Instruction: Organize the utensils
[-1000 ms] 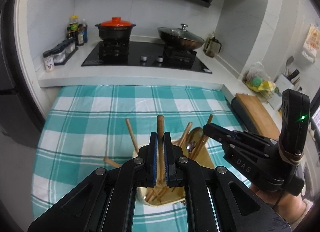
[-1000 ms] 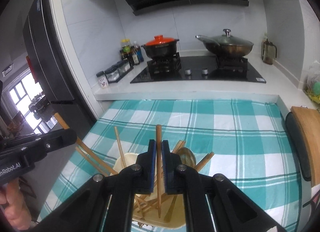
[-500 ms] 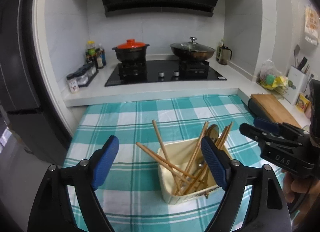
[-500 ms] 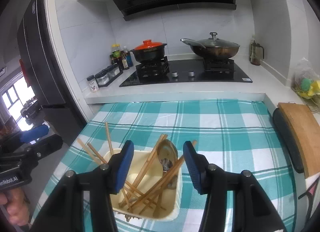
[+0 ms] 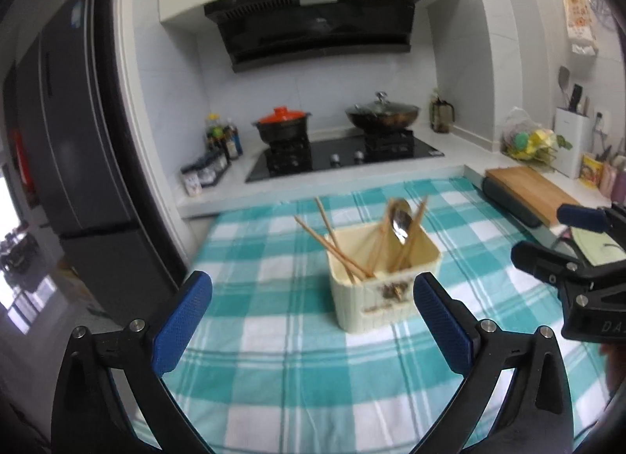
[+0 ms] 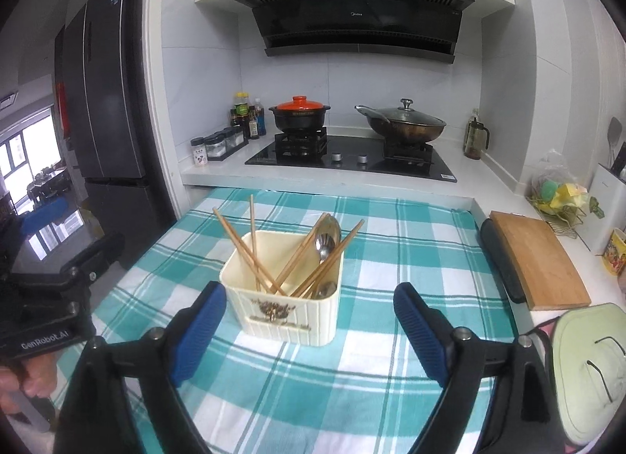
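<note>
1. Utensils: wooden chopsticks (image 6: 250,254) and two metal spoons (image 6: 326,237) all stand loose in the cream ribbed plastic holder box (image 6: 285,315), leaning against its walls at mixed angles. Nothing sorted inside; chopsticks criss-cross.
2. Holder sits upright on the teal-and-white checked tablecloth (image 6: 375,372), about mid-table, in front of both grippers and clear of them.
3. No stray utensils visible on the cloth in either view, so collection into the holder looks done.
4. Left gripper (image 5: 313,323): blue pads spread wide, nothing between them; its jaws have just been opening.
5. Right gripper (image 6: 309,331): likewise wide apart and empty; its jaws have just been opening too.
6. Judgement: task at or near its end. Only possible remainder is tidying the chopsticks' lean, or moving the holder; can't tell if either is wanted.
</note>
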{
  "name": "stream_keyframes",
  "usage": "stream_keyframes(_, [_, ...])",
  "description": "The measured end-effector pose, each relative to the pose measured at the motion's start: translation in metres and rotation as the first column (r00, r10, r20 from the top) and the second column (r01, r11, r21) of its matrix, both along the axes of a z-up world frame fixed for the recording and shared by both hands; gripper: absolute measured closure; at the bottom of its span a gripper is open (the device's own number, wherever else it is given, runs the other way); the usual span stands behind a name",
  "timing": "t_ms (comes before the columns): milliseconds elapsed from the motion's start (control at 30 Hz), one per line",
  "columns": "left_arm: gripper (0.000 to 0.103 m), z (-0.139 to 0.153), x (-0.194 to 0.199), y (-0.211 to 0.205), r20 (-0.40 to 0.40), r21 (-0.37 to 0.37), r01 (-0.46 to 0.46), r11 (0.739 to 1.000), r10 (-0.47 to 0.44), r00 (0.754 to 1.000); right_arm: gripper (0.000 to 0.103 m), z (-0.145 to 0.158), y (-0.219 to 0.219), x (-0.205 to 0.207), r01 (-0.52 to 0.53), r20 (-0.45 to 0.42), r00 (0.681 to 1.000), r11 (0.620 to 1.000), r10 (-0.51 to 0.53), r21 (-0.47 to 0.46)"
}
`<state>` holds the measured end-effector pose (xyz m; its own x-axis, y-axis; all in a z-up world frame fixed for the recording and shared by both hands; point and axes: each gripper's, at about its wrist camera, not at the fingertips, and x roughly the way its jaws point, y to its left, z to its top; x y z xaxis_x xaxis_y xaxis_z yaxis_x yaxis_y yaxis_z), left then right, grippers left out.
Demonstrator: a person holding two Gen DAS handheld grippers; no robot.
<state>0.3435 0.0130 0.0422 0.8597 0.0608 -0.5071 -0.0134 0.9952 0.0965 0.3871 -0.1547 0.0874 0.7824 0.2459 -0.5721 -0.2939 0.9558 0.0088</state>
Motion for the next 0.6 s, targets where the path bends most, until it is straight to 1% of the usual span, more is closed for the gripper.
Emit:
stream_keyframes(33, [0.000, -0.006, -0.008, 0.003, -0.034, -0.049, 0.012, 0.999, -0.014, 0.999, 0.011, 0.000, 0.000, -0.014, -0.001, 0.009, 1.000, 1.000, 0.001, -0.003])
stream_keyframes(67, [0.000, -0.011, -0.016, 0.006, -0.058, -0.085, -0.007, 0.996, 0.002, 0.998, 0.009, 0.000, 0.000, -0.027, 0.002, 0.019, 1.000, 1.000, -0.002, -0.001])
stream_keyframes(100, [0.000, -0.015, -0.026, 0.008, -0.063, -0.105, -0.037, 0.994, 0.030, 0.998, 0.004, -0.001, -0.002, -0.040, 0.011, 0.024, 1.000, 1.000, -0.011, 0.001])
stream_keyframes(133, [0.000, -0.017, -0.037, 0.010, -0.052, -0.112, -0.063, 0.992, 0.058, 0.997, 0.000, -0.002, -0.004, -0.052, 0.023, 0.026, 0.999, 1.000, -0.023, 0.005])
stream_keyframes(200, [0.000, -0.018, -0.055, 0.011, -0.035, -0.099, -0.097, 0.990, 0.093, 0.995, 0.000, -0.003, -0.006, -0.073, 0.040, 0.031, 0.999, 0.999, -0.040, 0.019])
stream_keyframes(400, [0.000, -0.013, -0.090, 0.013, -0.050, -0.098, -0.175, 0.980, 0.171, 0.984, 0.000, -0.002, -0.008, -0.119, 0.095, 0.063, 0.993, 0.995, -0.096, 0.007])
stream_keyframes(500, [0.000, -0.010, -0.102, 0.005, -0.047, -0.055, -0.182, 0.982, 0.180, 0.983, 0.000, 0.000, -0.008, -0.135, 0.104, 0.085, 0.991, 0.994, -0.106, 0.020])
stream_keyframes(600, [0.000, -0.008, -0.107, -0.001, -0.052, -0.037, -0.172, 0.984, 0.170, 0.984, 0.000, 0.002, -0.007, -0.144, 0.093, 0.092, 0.991, 0.995, -0.095, 0.031])
